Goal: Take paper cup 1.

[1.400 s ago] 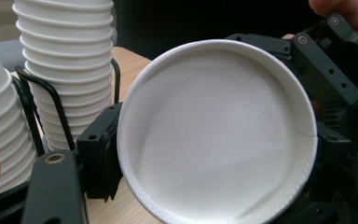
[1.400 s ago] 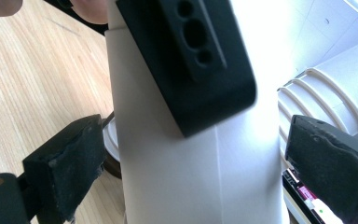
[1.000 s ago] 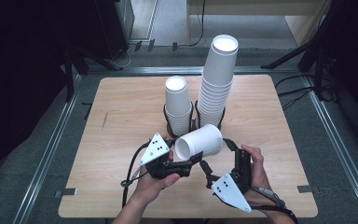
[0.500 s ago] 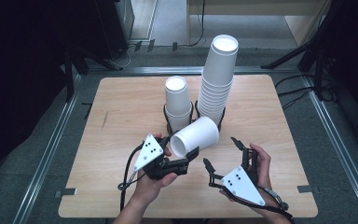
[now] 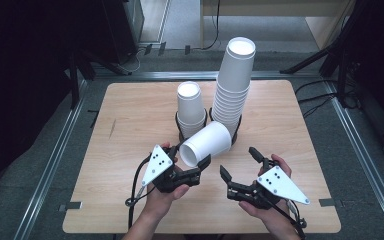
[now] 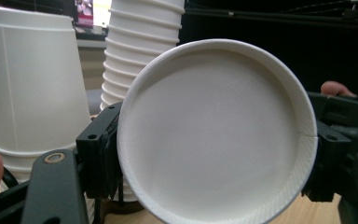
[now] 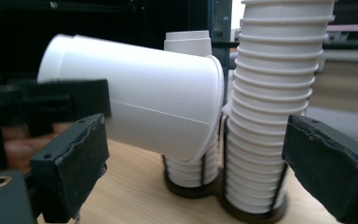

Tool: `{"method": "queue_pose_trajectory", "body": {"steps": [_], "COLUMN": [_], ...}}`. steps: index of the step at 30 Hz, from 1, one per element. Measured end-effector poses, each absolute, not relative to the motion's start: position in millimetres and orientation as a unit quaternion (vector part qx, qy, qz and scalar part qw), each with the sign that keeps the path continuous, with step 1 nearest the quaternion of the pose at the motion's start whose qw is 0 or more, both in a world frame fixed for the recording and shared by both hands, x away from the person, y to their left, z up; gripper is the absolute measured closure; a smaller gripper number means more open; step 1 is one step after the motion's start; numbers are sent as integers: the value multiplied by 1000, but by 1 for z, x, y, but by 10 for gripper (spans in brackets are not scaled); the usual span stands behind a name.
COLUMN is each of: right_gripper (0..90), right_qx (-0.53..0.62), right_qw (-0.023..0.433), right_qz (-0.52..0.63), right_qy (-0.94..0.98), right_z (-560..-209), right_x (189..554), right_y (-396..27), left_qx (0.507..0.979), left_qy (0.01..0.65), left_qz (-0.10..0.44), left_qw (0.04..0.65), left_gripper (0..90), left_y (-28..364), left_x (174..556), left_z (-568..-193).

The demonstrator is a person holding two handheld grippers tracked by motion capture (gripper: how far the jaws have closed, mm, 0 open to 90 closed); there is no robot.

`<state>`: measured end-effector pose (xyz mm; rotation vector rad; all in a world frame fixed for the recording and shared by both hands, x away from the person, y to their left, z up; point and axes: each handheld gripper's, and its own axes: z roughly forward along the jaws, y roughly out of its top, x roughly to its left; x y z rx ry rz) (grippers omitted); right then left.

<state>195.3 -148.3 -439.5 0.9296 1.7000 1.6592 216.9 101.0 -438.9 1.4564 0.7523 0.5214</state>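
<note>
A white paper cup [image 5: 207,142] lies on its side above the table, with my left gripper [image 5: 195,153] shut on its base end. In the left gripper view the cup's recessed bottom [image 6: 214,135] faces the camera between the two black jaws of the left gripper [image 6: 209,186]. Its rim end points at the two cup stacks. My right gripper [image 5: 239,162] stands open to the right of the cup, apart from it. The right gripper view has the cup [image 7: 149,112] ahead to the left, beyond the wide-open right gripper [image 7: 200,172].
A short stack of cups [image 5: 190,107] and a tall stack [image 5: 235,85] stand upside down in black ring holders at the middle of the wooden table [image 5: 130,115]. The tall stack [image 7: 275,93] and the short stack's top [image 7: 189,42] rise just behind the held cup.
My right gripper has drawn back from the cup toward the table's front right and turned. The left gripper keeps the cup and has shifted slightly toward the person.
</note>
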Motion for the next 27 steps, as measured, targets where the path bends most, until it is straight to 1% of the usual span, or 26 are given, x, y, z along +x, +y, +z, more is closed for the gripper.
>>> {"method": "queue_pose_trajectory", "body": {"steps": [2, 5, 6, 7, 8, 9, 13, 14, 15, 16, 17, 18, 19, 21, 22, 24, 27], "right_gripper": [73, 73, 73, 73, 73, 73, 73, 73, 73, 73, 77, 77, 77, 76, 72, 34, 14], "right_qx": [355, 389, 407, 407, 423, 431, 471, 471, 493, 493, 510, 520, 520, 540, 552, 569, 585], "right_qw": [282, 247, 228, 228, 200, 186, 125, 125, 95, 95, 58, 42, 42, 11, -10, -50, -96], "right_qz": [627, 641, 644, 644, 654, 659, 669, 669, 665, 665, 664, 663, 663, 660, 658, 657, 657], "right_qy": [633, 613, 606, 606, 595, 588, 561, 561, 553, 553, 543, 537, 537, 522, 512, 492, 465], "right_z": [-438, -434, -433, -433, -432, -431, -431, -431, -431, -431, -434, -435, -435, -439, -442, -446, -450], "right_x": [195, 195, 196, 196, 196, 196, 198, 198, 200, 200, 202, 203, 203, 206, 208, 211, 214], "right_y": [-148, -148, -148, -148, -149, -150, -153, -153, -154, -154, -156, -156, -156, -159, -160, -164, -167], "left_qx": [638, 641, 642, 642, 643, 643, 642, 642, 643, 643, 644, 644, 644, 642, 641, 637, 635], "left_qy": [330, 329, 327, 327, 323, 327, 334, 334, 334, 334, 333, 333, 332, 328, 326, 325, 321], "left_qz": [231, 229, 224, 224, 217, 224, 224, 224, 225, 225, 223, 223, 224, 228, 232, 236, 240], "left_qw": [656, 655, 656, 656, 660, 655, 652, 652, 651, 651, 651, 651, 652, 655, 655, 658, 660], "left_gripper": [236, 236, 236, 236, 236, 236, 236, 236, 235, 235, 235, 235, 235, 235, 235, 235, 235], "left_y": [102, 102, 101, 101, 101, 100, 99, 99, 99, 99, 97, 97, 96, 94, 93, 92, 90], "left_x": [216, 217, 218, 218, 218, 218, 220, 220, 220, 220, 219, 219, 219, 218, 217, 217, 216], "left_z": [-439, -440, -440, -440, -441, -442, -444, -444, -445, -445, -446, -446, -446, -447, -447, -448, -449]}}
